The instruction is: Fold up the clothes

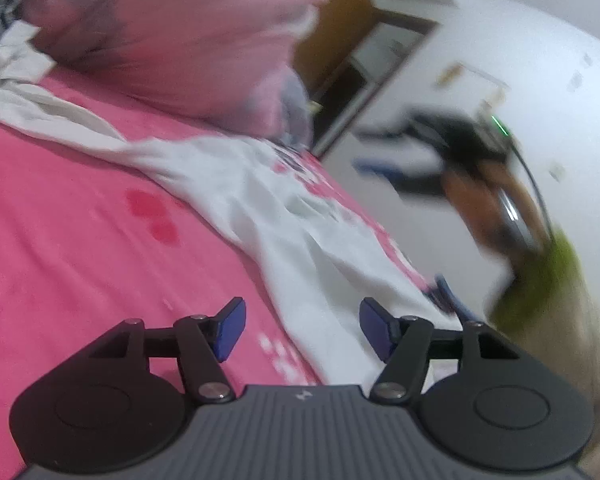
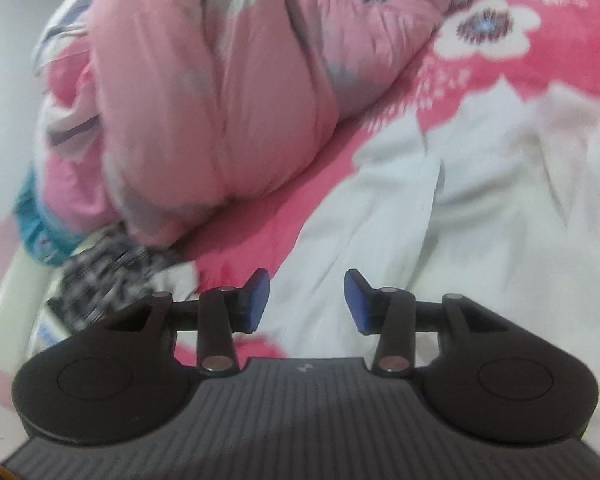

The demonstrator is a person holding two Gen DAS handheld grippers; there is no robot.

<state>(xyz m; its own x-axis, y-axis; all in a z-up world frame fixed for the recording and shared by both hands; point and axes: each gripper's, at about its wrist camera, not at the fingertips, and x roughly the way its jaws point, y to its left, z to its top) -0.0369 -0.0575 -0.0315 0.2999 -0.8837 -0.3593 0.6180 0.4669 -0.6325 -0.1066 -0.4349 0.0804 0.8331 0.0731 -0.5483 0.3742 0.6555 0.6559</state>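
Note:
A white garment [image 1: 260, 208] with a pink print lies spread across the pink bedsheet [image 1: 68, 240], running from upper left to lower right. My left gripper [image 1: 302, 326] hovers over its near edge, jaws apart, nothing between the blue pads [image 1: 232, 326]. In the right wrist view the same white garment [image 2: 440, 220] covers the right half of the bed. My right gripper [image 2: 306, 300] stands open above its left edge, pads empty. The other gripper [image 1: 440, 160] shows blurred at the right of the left wrist view, carried by a hand.
A bunched pink quilt [image 2: 204, 92] lies at the back of the bed [image 2: 560, 64]. A black-and-white checked cloth [image 2: 112, 272] and a teal cloth [image 2: 40, 232] sit at the left edge. A wooden cabinet [image 1: 352, 32] and white wall stand beyond the bed.

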